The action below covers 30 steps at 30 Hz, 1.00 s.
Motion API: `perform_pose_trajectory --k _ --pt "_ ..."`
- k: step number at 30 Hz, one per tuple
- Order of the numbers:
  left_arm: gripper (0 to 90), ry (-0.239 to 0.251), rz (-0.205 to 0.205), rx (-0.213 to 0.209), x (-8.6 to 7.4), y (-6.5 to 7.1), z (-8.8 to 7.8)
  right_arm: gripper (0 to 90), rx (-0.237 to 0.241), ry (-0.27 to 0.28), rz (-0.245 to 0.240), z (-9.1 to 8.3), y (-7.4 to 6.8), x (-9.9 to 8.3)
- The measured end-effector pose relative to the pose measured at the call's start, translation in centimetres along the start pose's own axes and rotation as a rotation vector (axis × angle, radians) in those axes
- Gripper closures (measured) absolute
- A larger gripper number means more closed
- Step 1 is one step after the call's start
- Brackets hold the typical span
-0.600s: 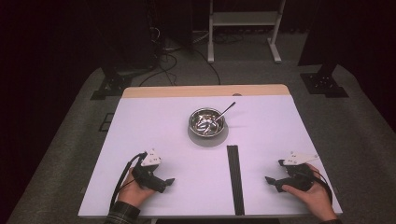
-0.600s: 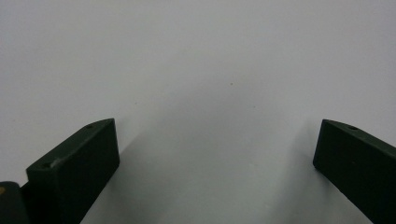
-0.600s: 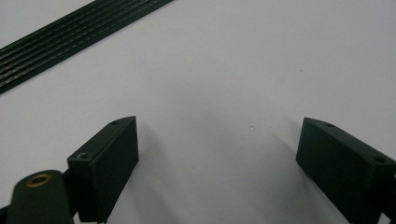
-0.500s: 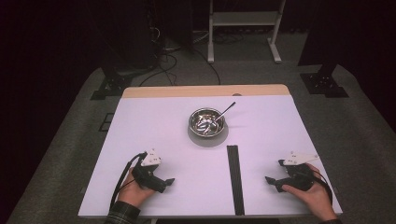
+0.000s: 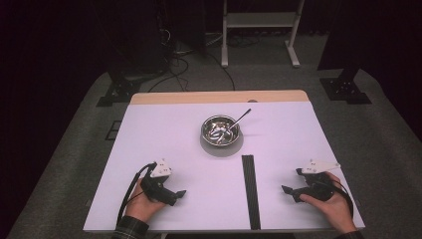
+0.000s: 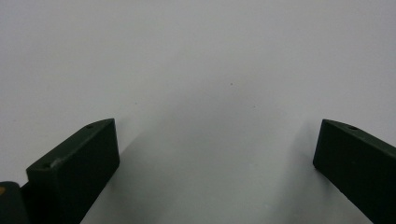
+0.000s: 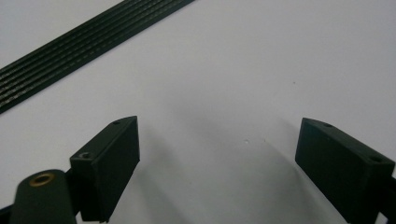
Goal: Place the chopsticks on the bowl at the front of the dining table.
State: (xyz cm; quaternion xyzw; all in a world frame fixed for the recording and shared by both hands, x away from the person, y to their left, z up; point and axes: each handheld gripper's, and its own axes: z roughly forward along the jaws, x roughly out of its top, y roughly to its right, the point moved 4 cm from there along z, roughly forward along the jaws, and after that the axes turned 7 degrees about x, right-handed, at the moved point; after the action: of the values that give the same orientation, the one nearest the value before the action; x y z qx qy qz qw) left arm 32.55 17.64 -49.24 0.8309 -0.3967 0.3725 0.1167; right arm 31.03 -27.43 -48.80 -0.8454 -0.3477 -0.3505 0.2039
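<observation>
- On the white table [image 5: 164, 129] there are one metal bowl [image 5: 220, 130], one spoon [image 5: 239, 119], one black strip [image 5: 250, 191] and two hand-held grippers.
- The left gripper [image 5: 180, 193] rests near the table's front edge on the left, its jaws spread wide and released, with nothing but bare table between them in the left gripper view [image 6: 215, 154].
- The right gripper [image 5: 286, 190] sits at the front right, just beside the black strip [image 7: 79, 56], jaws wide apart and holding nothing [image 7: 217, 154].
- The bowl stands mid-table, well apart from both grippers; the spoon leans in it, handle over the far right rim. Small shiny pieces lie inside, too small to identify.
</observation>
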Motion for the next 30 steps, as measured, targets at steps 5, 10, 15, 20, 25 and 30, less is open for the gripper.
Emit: perform_pose_trajectory --k 5,10,15,20,25,30 --pt "0.0 0.0 0.0 0.0 0.0 0.0 0.0 12.2 0.001 0.018 0.003 -0.2 0.0 0.4" --pt "0.0 -0.001 0.0 0.0 0.0 0.0 0.0 12.2 -0.002 0.026 0.006 -0.1 0.1 0.8" --pt "0.0 -0.001 -0.002 -0.001 0.0 0.0 0.0 12.2 0.0 0.03 0.006 0.0 0.2 1.3" --pt "0.0 0.0 -0.005 -0.003 0.0 0.0 0.0 12.2 -0.004 0.04 -0.003 0.2 0.2 2.0" --pt "0.0 0.0 -0.004 -0.003 0.0 0.0 0.0 12.2 -0.003 0.037 0.002 0.4 0.4 2.5" --pt "0.0 0.0 -0.002 -0.002 0.0 0.0 0.0 12.2 0.001 0.041 0.003 0.6 0.5 2.9"
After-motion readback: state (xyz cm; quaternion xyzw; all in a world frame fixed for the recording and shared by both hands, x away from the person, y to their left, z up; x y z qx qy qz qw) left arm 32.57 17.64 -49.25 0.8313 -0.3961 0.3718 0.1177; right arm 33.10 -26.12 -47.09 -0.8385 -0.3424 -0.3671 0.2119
